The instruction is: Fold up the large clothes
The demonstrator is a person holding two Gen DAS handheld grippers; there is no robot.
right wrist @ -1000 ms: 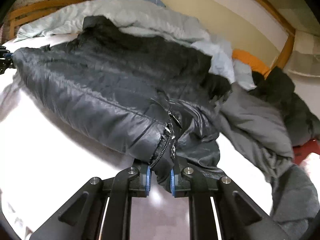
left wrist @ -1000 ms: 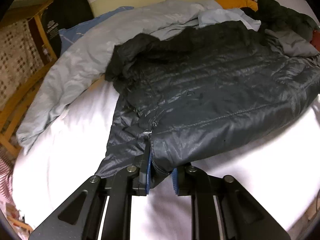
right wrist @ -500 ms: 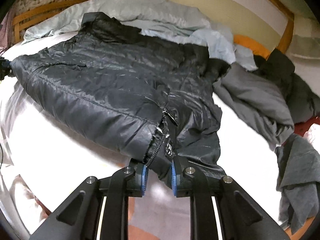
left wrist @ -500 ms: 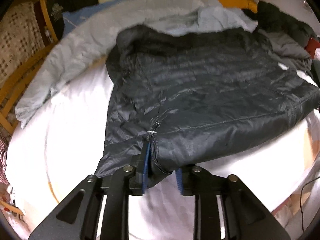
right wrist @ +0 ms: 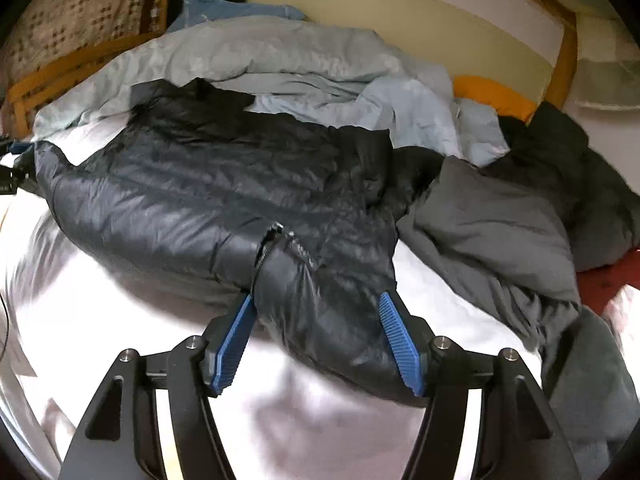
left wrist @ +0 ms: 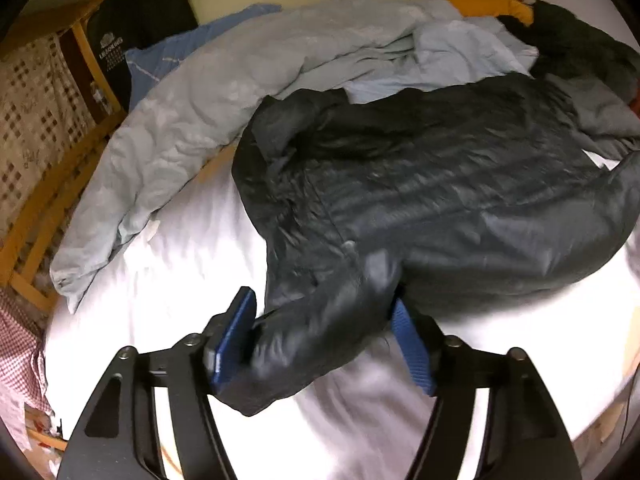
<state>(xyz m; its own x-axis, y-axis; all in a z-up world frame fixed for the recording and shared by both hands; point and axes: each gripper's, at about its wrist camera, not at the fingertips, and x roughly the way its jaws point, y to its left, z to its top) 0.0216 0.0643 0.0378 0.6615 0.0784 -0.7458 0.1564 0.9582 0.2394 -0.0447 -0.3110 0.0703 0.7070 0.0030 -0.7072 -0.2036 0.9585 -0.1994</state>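
Note:
A dark quilted puffer jacket (left wrist: pixel 440 200) lies spread across the white bed sheet (left wrist: pixel 180 260), its collar toward the far left. My left gripper (left wrist: pixel 324 320) is open, its blue pads wide apart, with the jacket's near corner lying loose between them. In the right wrist view the same jacket (right wrist: pixel 200 192) lies flat, its zipper end (right wrist: pixel 276 236) facing me. My right gripper (right wrist: pixel 316 320) is open too, and the jacket's hem corner rests between its pads.
A light grey duvet (left wrist: pixel 208 92) is bunched behind the jacket. A grey garment (right wrist: pixel 492 232) and a black one (right wrist: pixel 568 160) lie at the right. An orange pillow (right wrist: pixel 492 96) sits by the headboard. The wooden bed frame (left wrist: pixel 44 200) runs along the left.
Both grippers have opened and let go of the jacket's hem corners. The jacket has dropped flat onto the sheet.

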